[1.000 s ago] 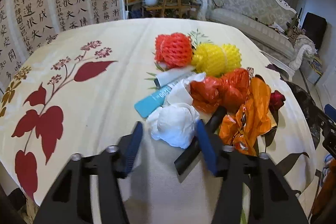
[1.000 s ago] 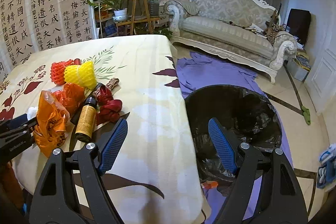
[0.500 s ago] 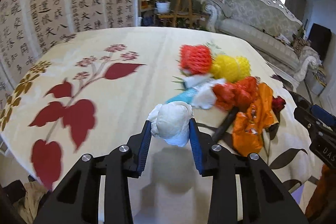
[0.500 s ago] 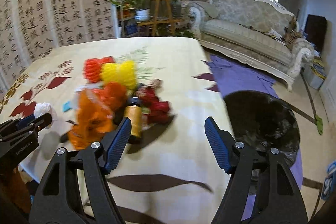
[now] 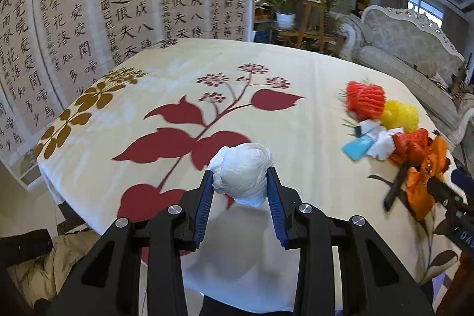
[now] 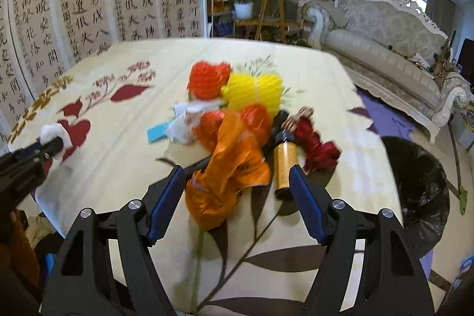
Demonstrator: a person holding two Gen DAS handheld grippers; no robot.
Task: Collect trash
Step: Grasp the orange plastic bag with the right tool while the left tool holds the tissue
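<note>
A white wad (image 5: 241, 175) is pinched between the left gripper's (image 5: 240, 197) narrowed jaws, raised above the bench (image 5: 177, 73). The right gripper's (image 6: 234, 197) jaws are spread wide, empty, around the orange bag (image 6: 228, 168).

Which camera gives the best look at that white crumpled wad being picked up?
The left wrist view. There the white wad fills the centre, pinched between the pads of the left hand-held gripper above the tablecloth. The right wrist view shows only a small white bit at its far left edge, mostly hidden by that gripper.
</note>
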